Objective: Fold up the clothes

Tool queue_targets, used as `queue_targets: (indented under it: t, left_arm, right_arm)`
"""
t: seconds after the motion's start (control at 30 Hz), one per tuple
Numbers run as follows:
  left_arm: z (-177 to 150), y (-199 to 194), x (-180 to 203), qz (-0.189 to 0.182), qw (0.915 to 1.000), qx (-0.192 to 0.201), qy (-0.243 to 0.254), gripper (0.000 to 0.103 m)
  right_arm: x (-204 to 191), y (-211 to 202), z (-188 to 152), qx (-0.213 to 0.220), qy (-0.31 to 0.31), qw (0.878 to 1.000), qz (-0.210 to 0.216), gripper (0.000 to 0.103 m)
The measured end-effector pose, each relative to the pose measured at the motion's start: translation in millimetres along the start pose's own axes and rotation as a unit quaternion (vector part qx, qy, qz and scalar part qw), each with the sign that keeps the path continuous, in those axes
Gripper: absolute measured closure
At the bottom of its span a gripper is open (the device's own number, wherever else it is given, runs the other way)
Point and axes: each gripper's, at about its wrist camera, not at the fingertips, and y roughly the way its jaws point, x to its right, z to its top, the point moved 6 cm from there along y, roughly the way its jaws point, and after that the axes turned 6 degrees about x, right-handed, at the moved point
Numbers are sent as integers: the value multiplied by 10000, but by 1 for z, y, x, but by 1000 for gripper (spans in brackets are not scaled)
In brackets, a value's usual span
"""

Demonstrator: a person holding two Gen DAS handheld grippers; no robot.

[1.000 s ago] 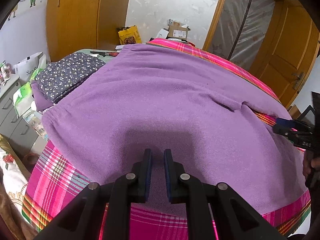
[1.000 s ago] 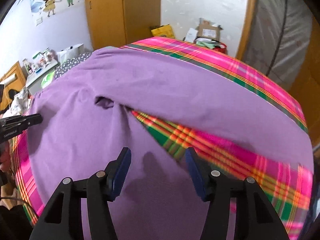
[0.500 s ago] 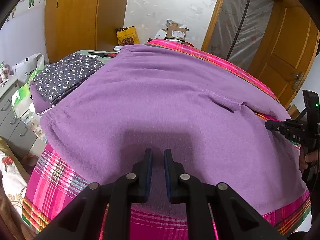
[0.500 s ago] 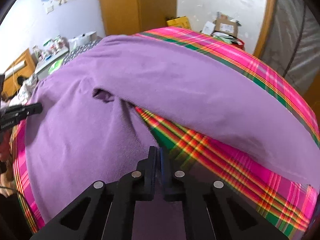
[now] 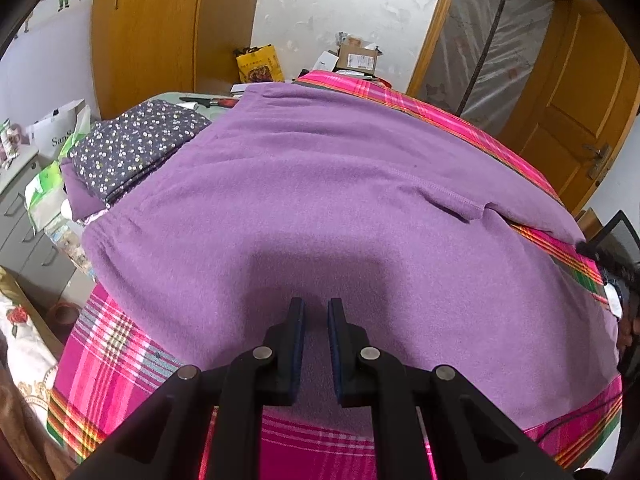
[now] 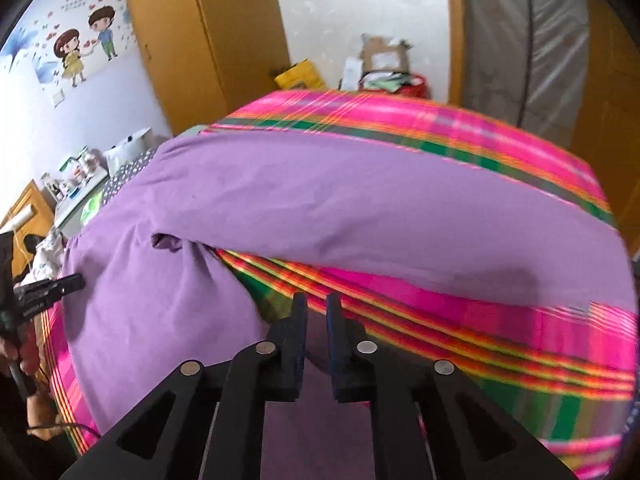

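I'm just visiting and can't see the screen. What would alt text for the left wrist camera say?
A hand-held gripper, its two fingers nearly together, is at the near hem of purple trousers spread flat on a pink plaid bedcover. A folded dark floral garment lies at the far left, with wooden doors behind.

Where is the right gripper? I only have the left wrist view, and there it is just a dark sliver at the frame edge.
Observer: The right gripper points over the strip of pink plaid bedsheet that shows between the two legs of the purple fleece trousers.
Operator: Open or shut?
Observer: Its fingers are nearly together, with a narrow gap. I cannot tell whether any cloth is pinched.
Operator: How does the left gripper look from there?
Observer: The tip of the left gripper lies over the left end of the trousers.
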Motion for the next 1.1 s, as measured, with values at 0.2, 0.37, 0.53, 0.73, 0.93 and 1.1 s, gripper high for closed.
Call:
queue_targets:
  t: [0.2,0.37,0.53,0.73,0.93,1.1]
  left_arm:
    - [-1,-4,23,-236,9996,-25,150,92]
    - [-5,-3,47,-436,9983,-102,380,92]
    - [-12,-2,62,-547,9971,-203,488,92]
    - [-19,-3,78,-610,9953,-299,693,92]
    - [-24,-1,92,-685,9934,-385,834,92]
    - [-30,5,104,-731,9915,-478,964,92]
  right_arm:
    - [18,-27,-43,-139,-91,9994,-309,66]
    - [18,-21,-62,-337,-321,9980,-422,66]
    - [25,-15,-58,-316,-351,9972,-575,92]
    - [45,-24,-56,-127,368,9967,-716,91]
    - [38,-62,-68,295,734,9949,-620,80]
    - [22,-75,-86,373,713,9947,-635,79]
